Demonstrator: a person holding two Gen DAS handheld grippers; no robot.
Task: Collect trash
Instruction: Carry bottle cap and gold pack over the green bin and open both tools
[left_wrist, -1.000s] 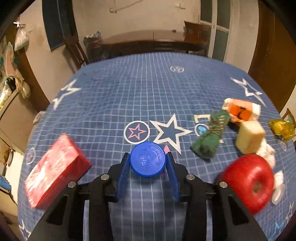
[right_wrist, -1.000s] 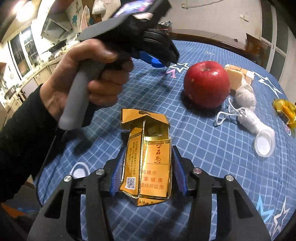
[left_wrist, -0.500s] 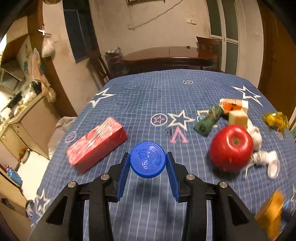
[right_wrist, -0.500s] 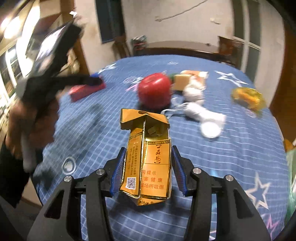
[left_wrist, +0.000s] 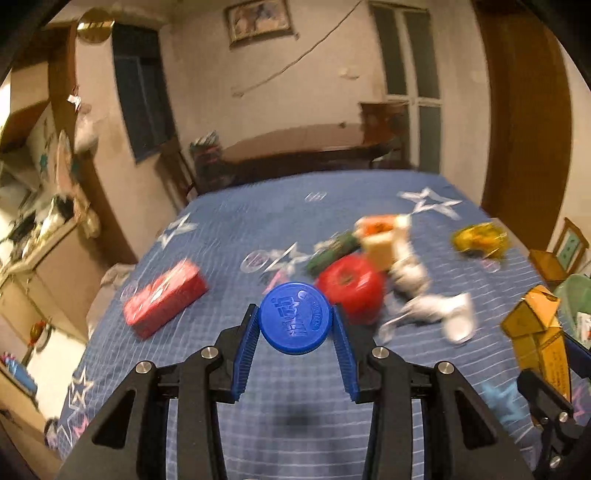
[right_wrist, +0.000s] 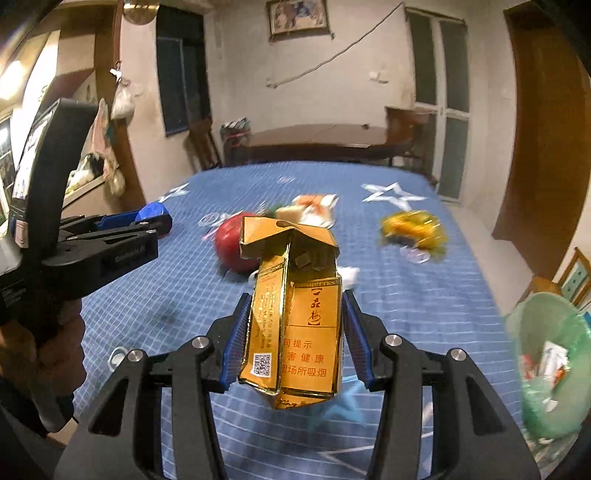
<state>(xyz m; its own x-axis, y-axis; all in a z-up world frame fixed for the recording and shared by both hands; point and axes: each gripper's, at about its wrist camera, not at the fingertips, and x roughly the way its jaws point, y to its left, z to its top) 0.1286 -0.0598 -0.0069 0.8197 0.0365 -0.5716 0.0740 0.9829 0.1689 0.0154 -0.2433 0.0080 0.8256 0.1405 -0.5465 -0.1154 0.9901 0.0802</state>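
Note:
My left gripper is shut on a blue bottle cap and holds it above the blue star-patterned tablecloth. My right gripper is shut on a crumpled gold cigarette pack, held above the table; the pack also shows at the right edge of the left wrist view. The left gripper with the cap shows at the left of the right wrist view. A green trash bag with rubbish inside hangs open at the lower right.
On the table lie a red box, a red apple, a beige block, an orange-and-white packet, a green bundle, white crumpled pieces and a yellow wrapper. A dark wooden table stands behind.
Both grippers have lifted and pulled back from the table with their loads. The right gripper has swung right, so the green trash bag has come into its view.

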